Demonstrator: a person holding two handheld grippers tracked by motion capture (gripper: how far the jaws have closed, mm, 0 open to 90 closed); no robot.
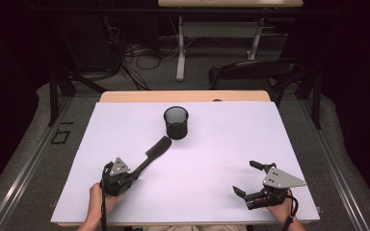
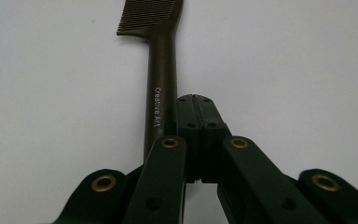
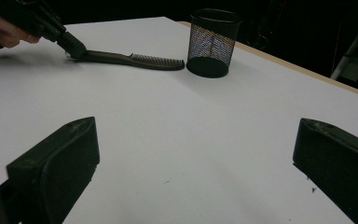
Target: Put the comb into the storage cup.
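Observation:
A dark comb lies on the white table top, its teeth toward a black mesh cup that stands upright just beyond it. My left gripper is at the comb's handle end. In the left gripper view its jaws are pressed together, and the comb's handle runs along their left side, not between them. The right gripper view shows the left gripper touching the comb near the cup. My right gripper rests open at the near right, with nothing between its jaws.
A wooden table edge runs behind the white board. Beyond it are a dark chair, desk legs and floor cables. A hand holds each gripper near the front edge. Bare white surface lies between the two grippers.

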